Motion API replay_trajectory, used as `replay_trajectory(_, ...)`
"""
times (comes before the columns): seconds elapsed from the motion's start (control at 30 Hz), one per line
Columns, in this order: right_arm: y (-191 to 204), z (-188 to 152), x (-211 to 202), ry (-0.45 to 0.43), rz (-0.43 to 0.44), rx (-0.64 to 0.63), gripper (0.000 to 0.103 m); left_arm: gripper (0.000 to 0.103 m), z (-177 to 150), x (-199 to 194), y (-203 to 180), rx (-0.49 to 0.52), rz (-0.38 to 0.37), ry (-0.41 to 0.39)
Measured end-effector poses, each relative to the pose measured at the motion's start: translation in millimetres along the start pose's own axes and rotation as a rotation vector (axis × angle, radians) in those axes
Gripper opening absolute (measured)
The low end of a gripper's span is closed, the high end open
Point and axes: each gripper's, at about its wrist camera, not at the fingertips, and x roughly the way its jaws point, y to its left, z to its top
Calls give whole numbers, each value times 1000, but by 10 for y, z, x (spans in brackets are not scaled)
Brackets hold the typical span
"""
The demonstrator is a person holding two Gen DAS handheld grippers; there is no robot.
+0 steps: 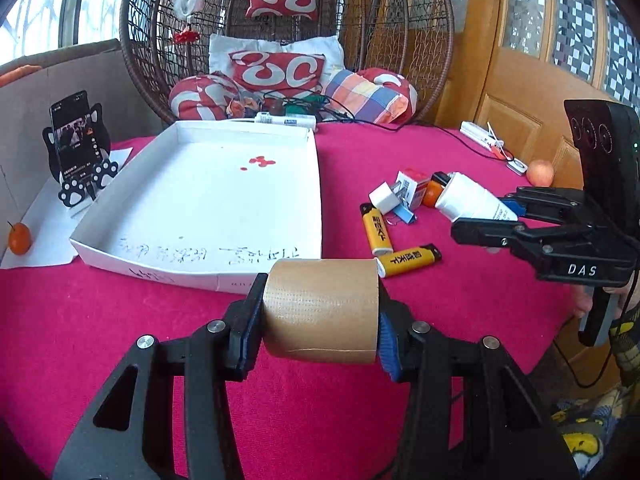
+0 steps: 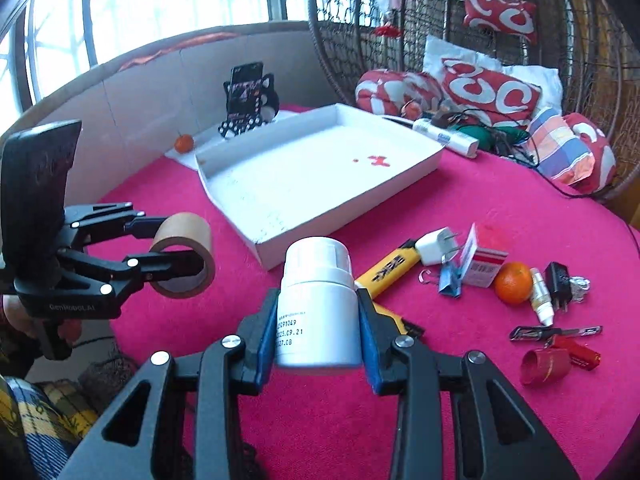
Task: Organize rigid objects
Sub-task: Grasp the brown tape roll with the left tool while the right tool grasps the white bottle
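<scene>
My left gripper [image 1: 320, 308] is shut on a brown tape roll [image 1: 320, 292], its pads pressing the roll's two flat sides, just above the pink tablecloth in front of the white tray [image 1: 200, 184]. The right wrist view shows the same left gripper [image 2: 180, 248] and tape roll [image 2: 188, 224] left of the tray [image 2: 400, 172]. My right gripper [image 2: 318, 320] is shut on a white capped bottle [image 2: 318, 280], held upright between the blue pads. In the left wrist view the right gripper [image 1: 486, 216] carries the bottle [image 1: 468, 196] over the clutter to the tray's right.
Two yellow lighters [image 1: 376, 228] [image 1: 408, 260], a white plug [image 1: 384, 196], a binder clip, a small box and an orange [image 2: 513, 282] lie right of the tray. Further right are a dropper bottle [image 2: 540, 296], a black charger, a pen and a red tube [image 2: 546, 364]. A phone stand [image 1: 74, 136] stands left.
</scene>
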Motion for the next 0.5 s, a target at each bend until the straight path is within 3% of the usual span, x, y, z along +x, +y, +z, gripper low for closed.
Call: replay_trajectory(0.5,-237,280,-325,-135,-49,115,36,47,96,-135,153,-46,15,-58)
